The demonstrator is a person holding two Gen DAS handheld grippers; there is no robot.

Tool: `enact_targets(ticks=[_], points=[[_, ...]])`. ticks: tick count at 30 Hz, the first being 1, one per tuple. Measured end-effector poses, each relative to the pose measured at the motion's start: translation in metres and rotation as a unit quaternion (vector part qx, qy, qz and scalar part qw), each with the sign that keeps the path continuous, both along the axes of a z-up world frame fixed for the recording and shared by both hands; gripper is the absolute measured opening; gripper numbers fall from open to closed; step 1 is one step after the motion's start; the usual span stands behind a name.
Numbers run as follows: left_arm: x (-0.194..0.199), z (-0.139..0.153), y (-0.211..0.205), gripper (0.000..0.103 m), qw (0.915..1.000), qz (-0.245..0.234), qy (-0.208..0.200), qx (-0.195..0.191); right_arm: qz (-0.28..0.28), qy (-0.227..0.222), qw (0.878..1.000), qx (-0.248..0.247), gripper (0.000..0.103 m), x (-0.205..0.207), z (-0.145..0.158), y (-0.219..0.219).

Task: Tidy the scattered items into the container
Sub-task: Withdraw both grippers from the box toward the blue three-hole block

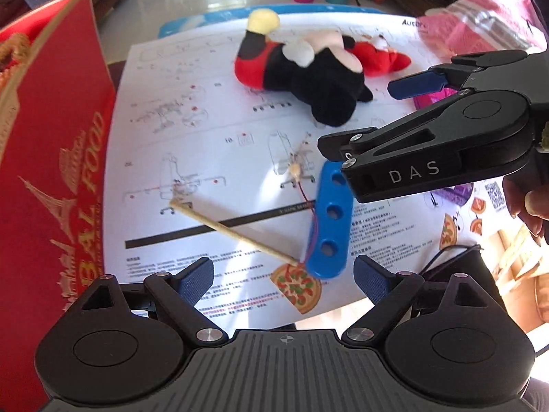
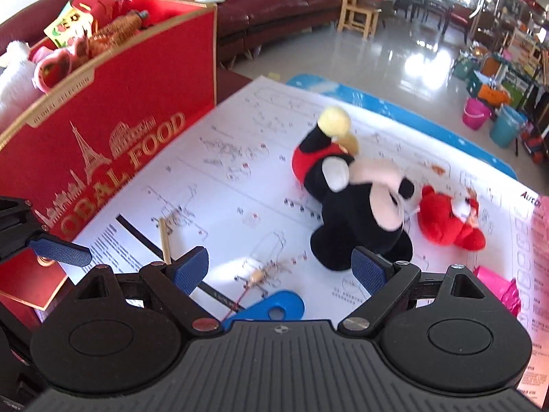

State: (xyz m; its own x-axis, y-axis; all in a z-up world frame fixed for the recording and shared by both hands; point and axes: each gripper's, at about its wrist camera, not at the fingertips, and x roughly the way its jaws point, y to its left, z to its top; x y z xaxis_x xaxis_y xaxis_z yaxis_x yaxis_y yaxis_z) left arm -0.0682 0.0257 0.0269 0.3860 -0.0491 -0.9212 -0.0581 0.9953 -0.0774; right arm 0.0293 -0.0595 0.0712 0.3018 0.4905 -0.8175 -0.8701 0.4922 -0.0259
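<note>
A tall red cardboard box (image 1: 58, 171) (image 2: 120, 137) stands at the left, holding several soft toys (image 2: 68, 44). On the white paper sheet lie a black-and-red mouse plush (image 1: 302, 75) (image 2: 357, 199), a small red plush (image 1: 381, 56) (image 2: 449, 219), a blue flat piece with three holes (image 1: 331, 223) (image 2: 274, 305), a wooden stick (image 1: 233, 231) (image 2: 165, 240) and a small stringed toy (image 1: 295, 171) (image 2: 257, 276). My left gripper (image 1: 284, 281) is open just short of the blue piece. My right gripper (image 2: 279, 271) (image 1: 357, 116) hovers open above the blue piece, holding nothing.
A pink towel (image 1: 480, 20) and a pink wrapper (image 2: 497, 285) lie at the sheet's right side. One pad of the left gripper's fingers (image 2: 60, 249) shows beside the box. Beyond the table are a sofa (image 2: 274, 10), a wooden chair (image 2: 358, 10) and buckets (image 2: 475, 113).
</note>
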Motion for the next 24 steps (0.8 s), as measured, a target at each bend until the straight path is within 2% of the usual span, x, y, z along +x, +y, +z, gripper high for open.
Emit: enact_targets(ticks=[4,9,12,19,24], points=[[0.007,-0.022,-0.011,0.094,0.9997,-0.016,0.016,0.008,-0.013,0.019,0.999,-0.023,0.092,0.003,-0.027,-0.002],[0.017,-0.042,-0.025,0.095,0.9987,-0.035,0.036,-0.005,-0.028,0.038,0.998,-0.036,0.092,0.007,-0.046,-0.001],[0.021,-0.052,-0.032,0.095,0.9980,-0.044,0.044,0.011,-0.029,0.043,0.998,-0.046,0.092,0.008,-0.056,0.002],[0.032,-0.071,-0.022,0.095,0.9971,-0.026,0.058,0.040,-0.029,0.056,0.996,-0.066,0.092,0.010,-0.074,0.006],[0.041,-0.079,-0.009,0.096,0.9966,-0.002,0.066,0.050,-0.036,0.062,0.996,-0.055,0.094,0.015,-0.075,0.004]])
